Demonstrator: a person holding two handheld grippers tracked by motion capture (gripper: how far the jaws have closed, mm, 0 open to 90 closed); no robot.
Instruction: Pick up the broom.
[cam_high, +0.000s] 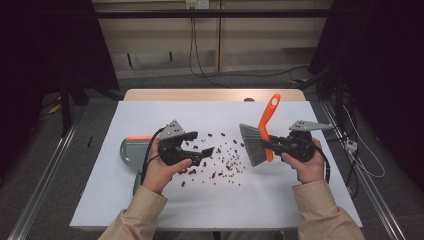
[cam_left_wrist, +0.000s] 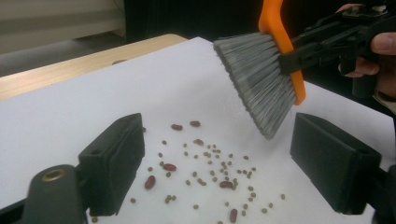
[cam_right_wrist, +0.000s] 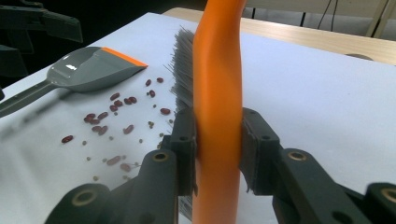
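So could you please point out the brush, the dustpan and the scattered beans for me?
brush (cam_high: 253, 145), high view, on the grey bristles.
dustpan (cam_right_wrist: 88, 70), right gripper view, on the grey scoop.
beans (cam_left_wrist: 169, 166), left gripper view, on one red bean.

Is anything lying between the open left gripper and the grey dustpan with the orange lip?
Nothing visible: the grey dustpan lies directly beside the left gripper, on the side away from the scattered beans.

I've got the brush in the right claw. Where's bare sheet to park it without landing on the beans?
Bare: the far strip of white sheet beyond the beans, the near strip before the person's sleeves, and the right side under the right claw. Crowded: the middle, between brush and left claw, and the dustpan at left.
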